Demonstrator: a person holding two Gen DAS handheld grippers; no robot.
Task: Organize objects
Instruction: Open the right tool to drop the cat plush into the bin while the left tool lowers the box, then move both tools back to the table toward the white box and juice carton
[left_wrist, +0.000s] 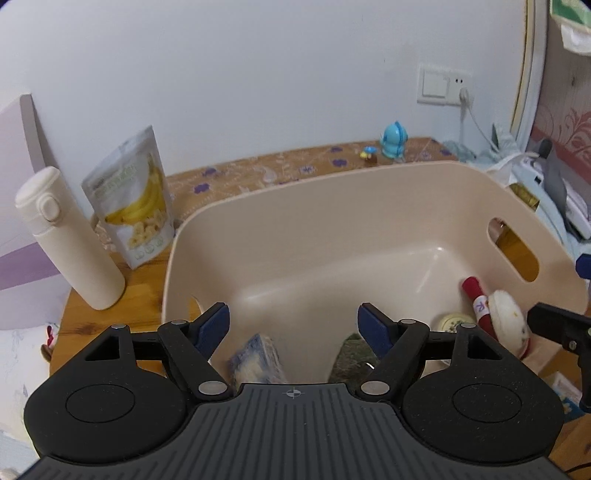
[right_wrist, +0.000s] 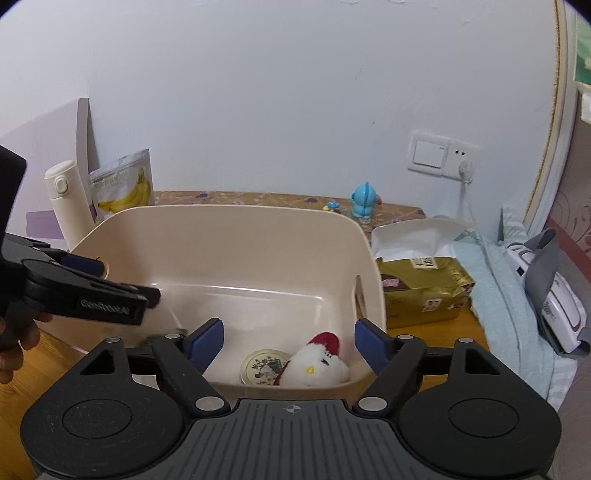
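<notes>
Right gripper (right_wrist: 289, 341) spread and empty above the plush toy (right_wrist: 317, 363) lying in the bin (right_wrist: 229, 221) (looks dropped); left gripper (left_wrist: 293, 325) also spread, empty, lower centre.

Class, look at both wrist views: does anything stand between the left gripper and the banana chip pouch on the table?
Yes. The beige plastic bin's left wall lies between the left gripper, open over the bin, and the white banana chip pouch, which stands outside beside the cream flask.
</notes>
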